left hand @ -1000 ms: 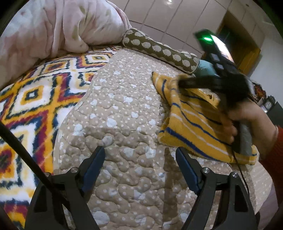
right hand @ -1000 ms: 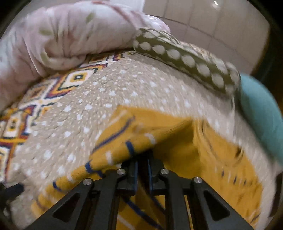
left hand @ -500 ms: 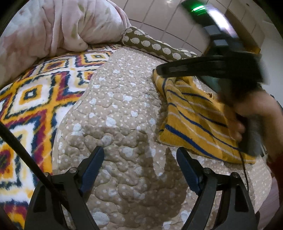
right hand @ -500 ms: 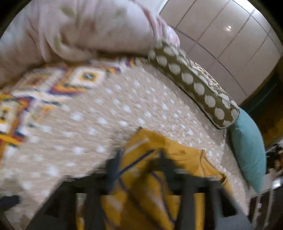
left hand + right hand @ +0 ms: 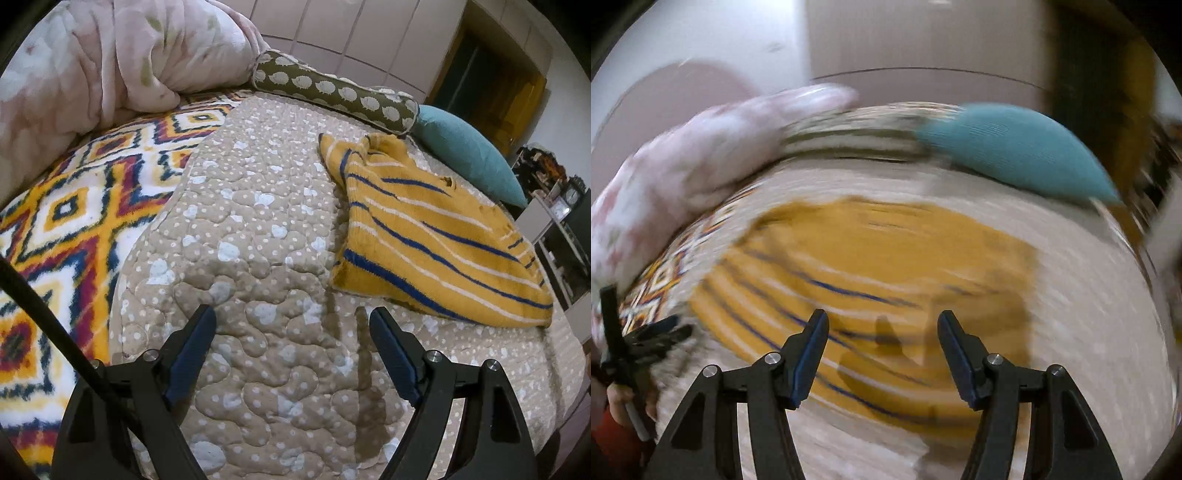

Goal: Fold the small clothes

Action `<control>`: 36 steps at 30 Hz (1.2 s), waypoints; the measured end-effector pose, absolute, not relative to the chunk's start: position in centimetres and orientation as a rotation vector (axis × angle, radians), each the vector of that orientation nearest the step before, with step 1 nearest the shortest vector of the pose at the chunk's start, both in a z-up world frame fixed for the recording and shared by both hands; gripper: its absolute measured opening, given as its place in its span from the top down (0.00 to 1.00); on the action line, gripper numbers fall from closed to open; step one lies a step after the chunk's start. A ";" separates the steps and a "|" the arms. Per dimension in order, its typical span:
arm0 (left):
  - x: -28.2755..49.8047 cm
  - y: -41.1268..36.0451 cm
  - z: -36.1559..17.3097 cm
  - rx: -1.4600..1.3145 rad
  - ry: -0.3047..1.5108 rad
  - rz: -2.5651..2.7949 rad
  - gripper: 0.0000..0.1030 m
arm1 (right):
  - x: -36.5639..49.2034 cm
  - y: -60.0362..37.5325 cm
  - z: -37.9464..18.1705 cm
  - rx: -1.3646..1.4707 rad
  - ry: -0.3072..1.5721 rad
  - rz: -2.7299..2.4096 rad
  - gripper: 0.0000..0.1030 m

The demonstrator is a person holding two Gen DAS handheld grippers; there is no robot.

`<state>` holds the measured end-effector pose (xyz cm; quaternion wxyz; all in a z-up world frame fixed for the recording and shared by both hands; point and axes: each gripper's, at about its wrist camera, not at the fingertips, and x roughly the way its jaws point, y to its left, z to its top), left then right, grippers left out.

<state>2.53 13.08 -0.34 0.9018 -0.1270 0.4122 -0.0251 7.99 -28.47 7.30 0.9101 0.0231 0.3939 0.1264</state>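
At far left a pink blanket is heaped on the bed, above a bright diamond-patterned rug-like throw. The left hand-held gripper hovers released over the beige quilt, nothing between its jaws. Right of it lies the yellow striped garment, flat on the quilt, near a teal cushion. The right hand-held gripper, its view blurred, has just been opening its jaws and stands empty above the garment.
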 end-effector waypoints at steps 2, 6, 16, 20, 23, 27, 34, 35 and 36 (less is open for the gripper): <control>2.5 12.9 -0.3 -0.251 0.856 -0.047 0.19 | 6.4 -34.1 6.0 0.166 0.833 0.209 0.34; 2.4 13.1 0.2 -0.287 0.885 -0.035 0.19 | 2.5 -40.7 2.7 0.418 0.867 0.253 0.33; 2.3 11.0 -0.1 -0.658 0.932 -0.241 0.12 | 0.9 -37.9 -3.7 0.761 0.884 0.490 0.33; 5.0 10.2 0.1 -0.663 0.896 -0.282 0.10 | 2.0 -36.9 -3.6 0.769 0.837 0.454 0.33; 7.2 10.5 -0.1 -0.734 0.885 -0.317 0.10 | 3.3 -37.3 -3.4 0.791 0.817 0.430 0.33; 9.8 10.4 -0.6 -0.759 0.896 -0.310 0.10 | 5.8 -37.3 -3.5 0.836 0.794 0.399 0.33; 12.1 9.2 -0.3 -0.681 1.007 -0.190 0.80 | 9.3 -36.9 -4.4 0.882 0.794 0.320 0.75; 11.7 9.5 -0.1 -0.705 1.003 -0.189 0.80 | 9.6 -37.3 -4.8 0.924 0.808 0.327 0.82; 11.3 9.6 0.2 -0.710 0.996 -0.189 0.82 | 9.6 -37.9 -5.2 0.973 0.812 0.339 0.86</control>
